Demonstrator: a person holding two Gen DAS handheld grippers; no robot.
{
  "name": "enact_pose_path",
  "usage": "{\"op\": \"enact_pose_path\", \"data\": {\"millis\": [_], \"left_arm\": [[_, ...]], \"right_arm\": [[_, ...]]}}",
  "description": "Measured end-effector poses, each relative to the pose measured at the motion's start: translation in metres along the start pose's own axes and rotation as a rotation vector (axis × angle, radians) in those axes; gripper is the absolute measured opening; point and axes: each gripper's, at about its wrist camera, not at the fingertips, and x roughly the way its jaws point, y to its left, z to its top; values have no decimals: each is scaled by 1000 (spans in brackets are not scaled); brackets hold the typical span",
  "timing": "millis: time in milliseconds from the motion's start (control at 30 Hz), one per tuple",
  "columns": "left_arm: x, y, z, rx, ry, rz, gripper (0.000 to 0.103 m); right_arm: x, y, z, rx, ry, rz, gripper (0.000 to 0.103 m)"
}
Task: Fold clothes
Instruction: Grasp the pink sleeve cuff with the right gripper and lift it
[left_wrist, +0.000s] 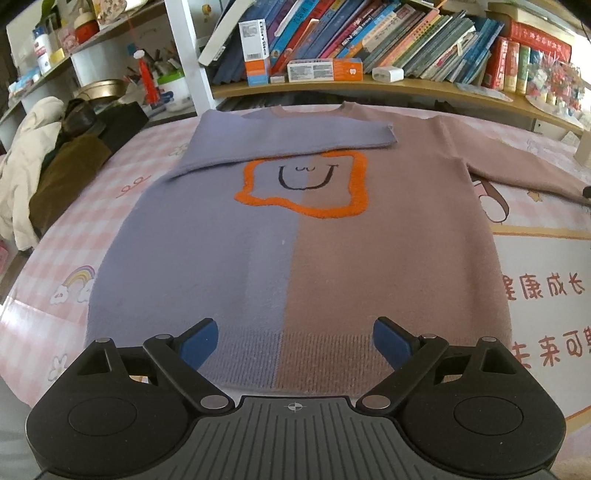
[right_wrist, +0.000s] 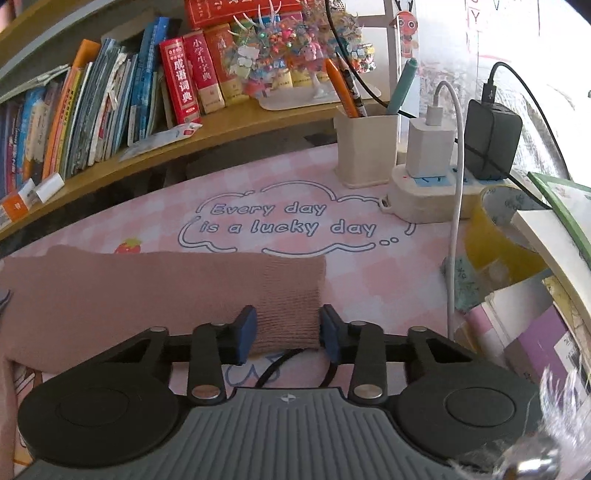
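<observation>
Brown sleeve cuff (right_wrist: 288, 295) bracketed by half-closed right gripper (right_wrist: 288, 334), contact unclear; left gripper (left_wrist: 294, 341) wide, empty; slippage risked if under-pinched

Both grippers, left (left_wrist: 294, 341) and right (right_wrist: 288, 334), are built w/ black linkage arms, silver pivot pins, blue finger pads (left_wrist: 197, 341). Grey ribbed bases w/ a crosshair mark are seen betw. round black housings.

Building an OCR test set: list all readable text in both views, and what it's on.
"Every day is a lucky day": pink desk mat, inside a cloud outline.
"成语词典": red dictionary on the shelf.
"小学生字典": red dictionary beside it.
"康成长": desk mat, right edge, cut off.
"未来可": desk mat, lower line, cut off.
Other book spines and boxes: too small or blurred.
</observation>
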Motion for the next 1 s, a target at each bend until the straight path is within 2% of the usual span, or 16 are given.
{"op": "enact_pose_path", "data": {"millis": [67, 167, 267, 333, 400, 433, 467, 533, 567, 600, 700, 1000], "left_arm": [[0, 2, 1, -13, -2, 3, 93], [1, 4, 2, -28, -3, 8, 93], [0, 2, 4, -23, -8, 9, 93], [0, 1, 4, -17, -11, 10, 93], [-1, 1, 3, -14, -14, 13, 93], [-1, 2, 3, -15, -14, 15, 93], [-2, 2, 2, -18, -13, 17, 93], [-2, 4, 1, -26, -12, 21, 93], [-2, 5, 0, -30, -11, 22, 93], [-2, 6, 0, -35, -10, 24, 93], [-3, 7, -2, -37, -14, 22, 93], [3, 17, 0, -25, -43, -34, 93]], "right_arm": [[1, 0, 2, 4, 8, 6, 19], [2, 4, 4, 0, 13, 49, 12], [-1, 8, 5, 11, -11, 110, 11], [0, 12, 6, 11, -6, 117, 11], [2, 13, 6, 6, 4, 102, 18], [3, 13, 5, 4, 10, 90, 27], [5, 12, 4, 10, 13, 84, 31], [5, 9, 2, 23, 4, 81, 27], [6, 9, 2, 19, 3, 74, 15], [6, 9, 2, 14, 4, 73, 10], [3, 11, 4, -1, -5, 77, 10], [-50, 45, 18, -13, -149, 146, 10]]}}
